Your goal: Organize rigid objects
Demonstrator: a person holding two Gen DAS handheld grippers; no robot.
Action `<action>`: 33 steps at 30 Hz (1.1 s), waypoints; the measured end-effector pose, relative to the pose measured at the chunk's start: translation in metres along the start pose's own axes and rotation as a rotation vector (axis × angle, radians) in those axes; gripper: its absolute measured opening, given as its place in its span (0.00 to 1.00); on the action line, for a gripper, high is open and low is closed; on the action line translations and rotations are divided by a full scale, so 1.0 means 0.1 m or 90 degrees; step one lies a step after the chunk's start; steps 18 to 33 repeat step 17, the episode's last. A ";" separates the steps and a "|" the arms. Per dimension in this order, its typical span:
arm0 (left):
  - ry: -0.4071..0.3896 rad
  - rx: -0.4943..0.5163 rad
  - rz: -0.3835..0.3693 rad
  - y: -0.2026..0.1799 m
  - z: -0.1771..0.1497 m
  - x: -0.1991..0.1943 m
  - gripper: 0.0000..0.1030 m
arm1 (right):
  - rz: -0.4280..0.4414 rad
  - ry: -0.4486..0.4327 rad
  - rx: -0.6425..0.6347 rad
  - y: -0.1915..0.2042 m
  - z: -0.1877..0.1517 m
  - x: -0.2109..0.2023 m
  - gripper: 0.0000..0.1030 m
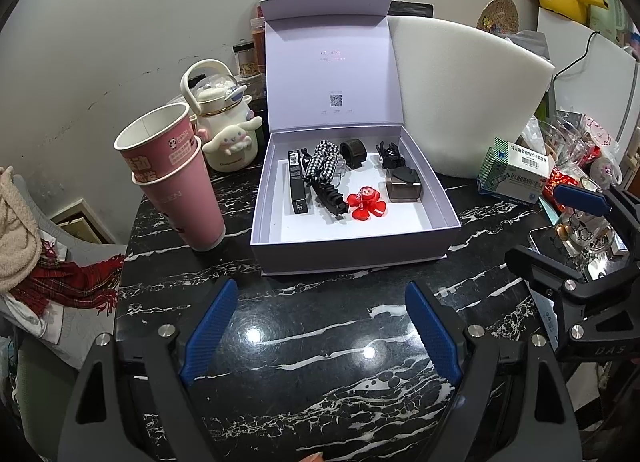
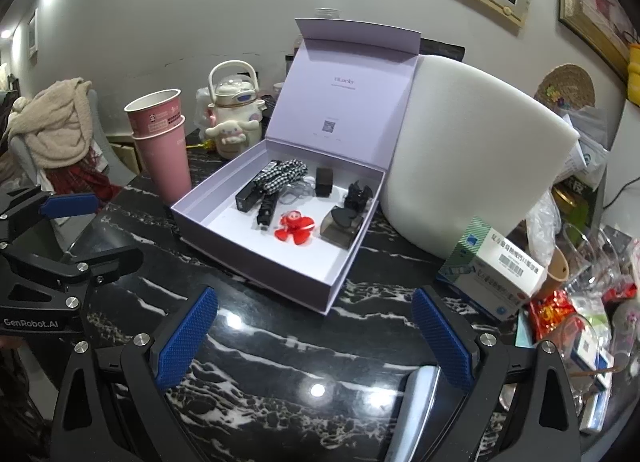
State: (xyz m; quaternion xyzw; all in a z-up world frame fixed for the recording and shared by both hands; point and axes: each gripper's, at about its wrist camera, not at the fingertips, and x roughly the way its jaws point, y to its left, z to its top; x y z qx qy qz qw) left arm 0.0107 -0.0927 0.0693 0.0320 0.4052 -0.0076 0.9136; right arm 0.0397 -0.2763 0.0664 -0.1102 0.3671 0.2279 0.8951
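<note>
A: How is the step in hand best done?

B: Nearest, the left gripper (image 1: 316,326) and the right gripper (image 2: 314,338) are both held spread and empty above the black marble table (image 1: 304,374). No loose piece is seen on the bare table between them, so the sorting appears nearly done; the next move is judged to be closing the lilac box (image 1: 352,242). The lid (image 1: 328,74) should be tipped forward slowly by its top edge, with nothing standing above the rim.

A: Where are the things relative to the grippers?

B: The box is set just beyond both, apart from the fingers. Inside are laid a red flower clip (image 1: 366,204), a black hair clip (image 1: 330,200), a checked scrunchie (image 1: 322,162) and a smoky case (image 1: 404,182). Further left, stacked pink cups (image 1: 176,178) are seen; a white foam sheet (image 1: 460,90) is propped behind.
</note>
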 end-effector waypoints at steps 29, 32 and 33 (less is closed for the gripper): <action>0.012 -0.009 -0.014 0.00 -0.03 0.11 0.84 | 0.002 0.023 0.009 -0.06 -0.02 0.13 0.97; 0.012 -0.009 -0.014 0.00 -0.03 0.11 0.84 | 0.002 0.023 0.009 -0.06 -0.02 0.13 0.97; 0.012 -0.009 -0.014 0.00 -0.03 0.11 0.84 | 0.002 0.023 0.009 -0.06 -0.02 0.13 0.97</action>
